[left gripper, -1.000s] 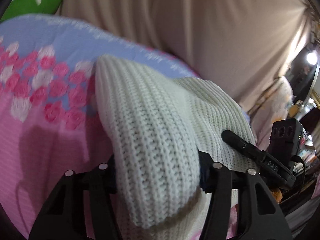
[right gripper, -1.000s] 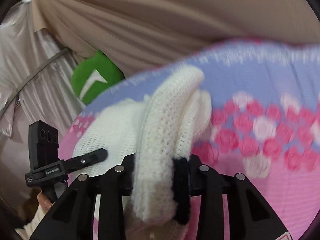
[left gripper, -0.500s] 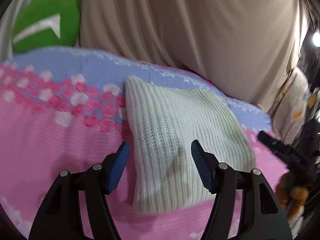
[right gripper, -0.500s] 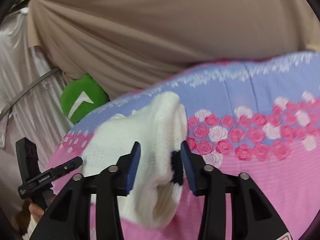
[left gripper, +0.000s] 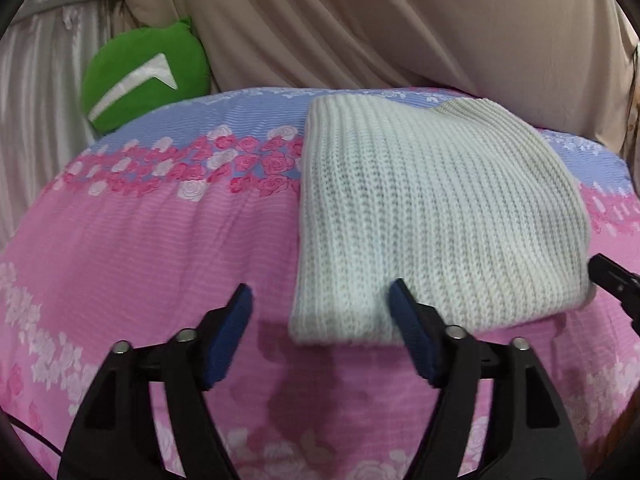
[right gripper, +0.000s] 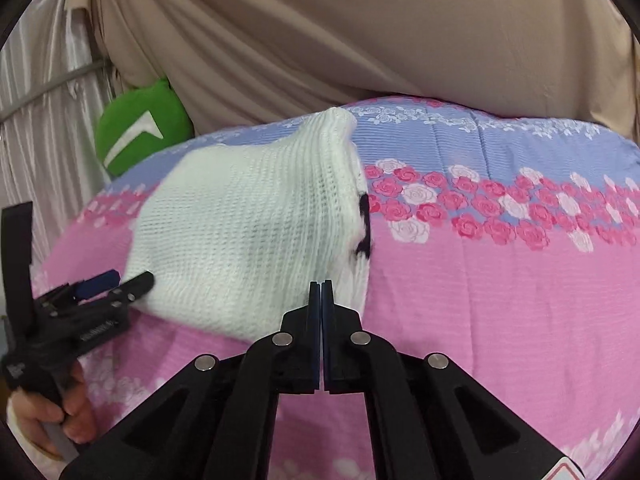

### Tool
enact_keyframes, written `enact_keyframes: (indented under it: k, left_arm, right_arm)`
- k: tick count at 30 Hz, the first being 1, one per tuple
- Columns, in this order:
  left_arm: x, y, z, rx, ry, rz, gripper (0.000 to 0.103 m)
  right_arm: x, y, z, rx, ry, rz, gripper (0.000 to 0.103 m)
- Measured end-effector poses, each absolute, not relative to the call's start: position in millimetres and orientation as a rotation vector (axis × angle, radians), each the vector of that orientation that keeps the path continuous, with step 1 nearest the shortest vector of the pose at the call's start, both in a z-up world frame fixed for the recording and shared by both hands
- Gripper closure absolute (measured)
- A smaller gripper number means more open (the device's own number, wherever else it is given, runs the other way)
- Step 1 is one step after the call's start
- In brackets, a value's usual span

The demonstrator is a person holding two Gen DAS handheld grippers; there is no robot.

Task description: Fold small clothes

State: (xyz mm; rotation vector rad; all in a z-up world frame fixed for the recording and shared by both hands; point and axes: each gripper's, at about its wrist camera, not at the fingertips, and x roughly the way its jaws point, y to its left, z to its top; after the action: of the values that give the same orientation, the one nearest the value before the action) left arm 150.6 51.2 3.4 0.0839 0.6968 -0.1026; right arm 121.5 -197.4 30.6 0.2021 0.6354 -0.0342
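Left wrist view: the left hand-held gripper (left gripper: 320, 304) hangs low over the bed (left gripper: 160, 248) with its jaws spread wide and nothing between them. Its blue-padded fingertips (left gripper: 236, 312) sit at the near edge of the white knit garment (left gripper: 432, 216); the right-side pad overlaps the garment's near left corner in the picture, though whether it touches the knit cannot be told. The garment lies folded into a flat, roughly rectangular block on the pink rose-print bedspread, its far end reaching onto the blue band of the print. A green cushion (left gripper: 146, 74) with a white chevron sits well left of the garment, at the far edge of the bed against the beige drape (left gripper: 400, 28). A dark tip of the right hand-held gripper (left gripper: 614, 280) pokes in just beside the garment's near right corner.

Right wrist view: the right hand-held gripper (right gripper: 321, 286) has its jaws pressed fully together with no cloth caught between them, its tip lying over the garment's (right gripper: 248, 236) near edge. The garment lies on the bed (right gripper: 500, 300), and a black knitted mark (right gripper: 363, 224) shows along its right edge, where a lower layer peeks out. The left hand-held gripper (right gripper: 116, 284) is at the garment's near left corner, jaws apart, held by a hand (right gripper: 60, 420). The green cushion (right gripper: 142, 130) is beyond the garment's far left corner.
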Motion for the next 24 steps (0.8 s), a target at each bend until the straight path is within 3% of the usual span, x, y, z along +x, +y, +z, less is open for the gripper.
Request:
enact_keyframes:
  k: [2,6,8,10,15,24]
  left_arm:
    - [141.5,46.7,4.2,0.106,0.684,-0.067,0.008]
    - [128.3,42.5,0.2,0.061,0.711,-0.086,0.007]
    - [125.4,36.5,-3.1,0.077,0.739,-0.073,0.007]
    - [120.8,31.0,-1.8,0.106,0.718,-0.059,0.006]
    - [112.9,26.1,-0.3,0.093,0.703,-0.077,0.006]
    - [108.8,22.9,-0.5,0.094,0.697,-0.069,0.007]
  right_arm:
    - [112.9,-190.9,22.5,0.19,0.646,-0.048,0.093]
    - [102.9,-176.8,9.7,0.175,0.713,-0.089,0.078]
    - [94.5,-171.8,13.8,0.158,0.676,-0.113,0.055]
    - [89.7,-168.6,14.7,0.151,0.664,-0.136,0.048]
    - [85.6,-160.7,15.5,0.122,0.661,-0.156,0.042]
    - [86.6,-160.4,15.6,0.111,0.663,-0.159,0.041]
